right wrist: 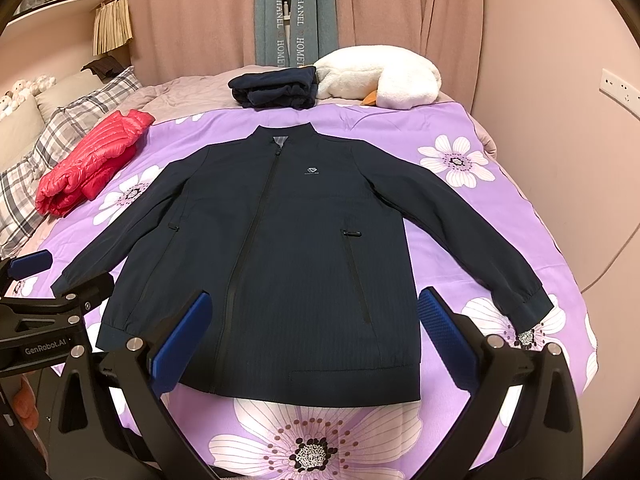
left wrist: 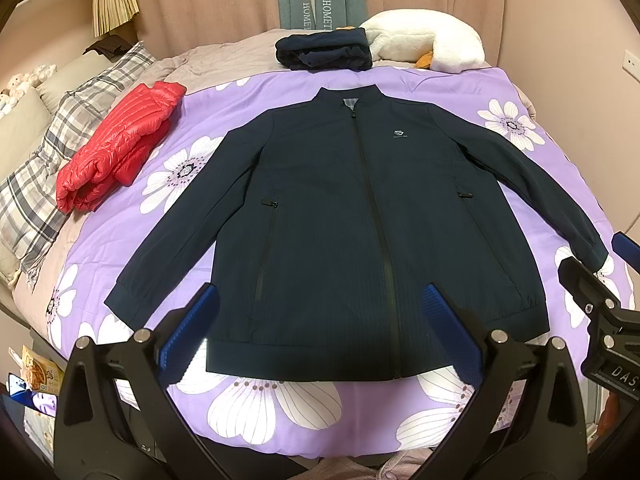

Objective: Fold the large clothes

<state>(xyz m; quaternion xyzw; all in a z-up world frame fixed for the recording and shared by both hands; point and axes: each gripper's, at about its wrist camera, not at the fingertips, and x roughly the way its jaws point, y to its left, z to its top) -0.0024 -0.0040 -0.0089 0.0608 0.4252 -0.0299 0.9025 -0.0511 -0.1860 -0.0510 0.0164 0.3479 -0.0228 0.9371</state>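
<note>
A dark navy zip jacket (left wrist: 340, 216) lies flat, front up, on the purple flowered blanket (left wrist: 280, 412), sleeves spread out to both sides; it also shows in the right wrist view (right wrist: 288, 248). My left gripper (left wrist: 320, 312) is open and empty, held above the jacket's hem. My right gripper (right wrist: 316, 316) is open and empty, above the hem on the right half. The right gripper's body shows at the right edge of the left wrist view (left wrist: 600, 300), and the left gripper's body shows at the left edge of the right wrist view (right wrist: 48, 312).
A folded red puffer jacket (left wrist: 120, 144) lies at the blanket's left edge beside plaid pillows (left wrist: 52, 168). A folded navy garment (left wrist: 324, 50) and a white plush toy (left wrist: 428, 40) lie at the far end. Curtains hang behind; a wall stands to the right.
</note>
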